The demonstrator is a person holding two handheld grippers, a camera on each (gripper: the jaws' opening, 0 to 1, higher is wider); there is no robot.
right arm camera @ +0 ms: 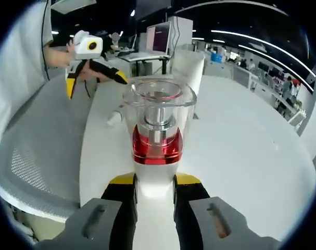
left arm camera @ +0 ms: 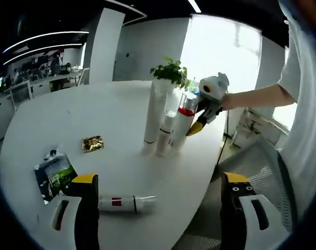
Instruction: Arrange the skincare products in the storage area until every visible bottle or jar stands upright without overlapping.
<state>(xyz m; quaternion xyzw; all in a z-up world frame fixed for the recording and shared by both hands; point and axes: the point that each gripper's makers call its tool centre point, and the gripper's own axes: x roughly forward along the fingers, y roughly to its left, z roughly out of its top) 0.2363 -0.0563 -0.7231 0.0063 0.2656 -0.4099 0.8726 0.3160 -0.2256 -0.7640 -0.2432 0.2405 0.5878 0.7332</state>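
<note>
A white bottle with a red band and clear cap (right arm camera: 158, 130) stands upright on the white table (right arm camera: 241, 156), and my right gripper (right arm camera: 155, 187) is shut on its body. In the left gripper view this bottle (left arm camera: 185, 119) stands at the right of a row with a short white bottle (left arm camera: 166, 134) and a tall white tube (left arm camera: 156, 112); the right gripper (left arm camera: 197, 125) holds it from the right. A white tube with a red label (left arm camera: 125, 203) lies on its side between the wide-open jaws of my left gripper (left arm camera: 160, 179), which hovers above the table edge.
A gold wrapper (left arm camera: 92, 143) and a dark sachet (left arm camera: 53, 176) lie left of the row. A potted plant (left arm camera: 171, 70) stands behind it. A grey mesh chair (right arm camera: 38, 156) sits along the table edge. The left gripper (right arm camera: 95, 80) is held in a hand.
</note>
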